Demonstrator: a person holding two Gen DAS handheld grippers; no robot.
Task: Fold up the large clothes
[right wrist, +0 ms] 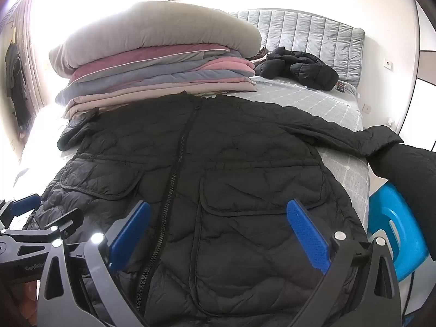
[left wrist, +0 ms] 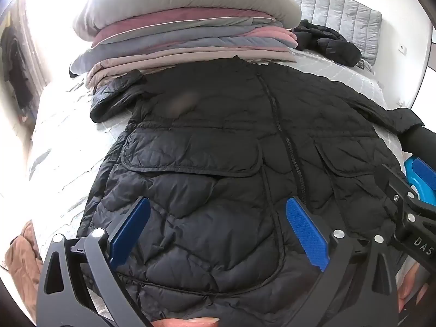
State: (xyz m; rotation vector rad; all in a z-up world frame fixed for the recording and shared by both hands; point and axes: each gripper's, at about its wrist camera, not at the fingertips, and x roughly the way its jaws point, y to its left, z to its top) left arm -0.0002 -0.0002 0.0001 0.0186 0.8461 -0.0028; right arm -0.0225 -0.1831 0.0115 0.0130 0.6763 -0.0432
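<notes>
A large black quilted jacket (left wrist: 218, 141) lies front up and zipped on the bed, hem towards me; it fills the right wrist view too (right wrist: 218, 169). One sleeve stretches right to the bed's edge (right wrist: 362, 136), the other bunches at the left (left wrist: 114, 98). My left gripper (left wrist: 218, 229) is open and empty, hovering over the lower left half of the jacket. My right gripper (right wrist: 218, 229) is open and empty over the lower right half, near the flap pocket (right wrist: 259, 190). Each gripper shows at the side of the other's view.
A stack of folded quilts and blankets (right wrist: 158, 62) sits on the bed behind the jacket's collar. Another black puffer jacket (right wrist: 299, 68) lies crumpled near the grey headboard (right wrist: 313, 30). A blue plastic stool (right wrist: 395, 231) stands right of the bed. Brown cloth (left wrist: 21, 256) lies lower left.
</notes>
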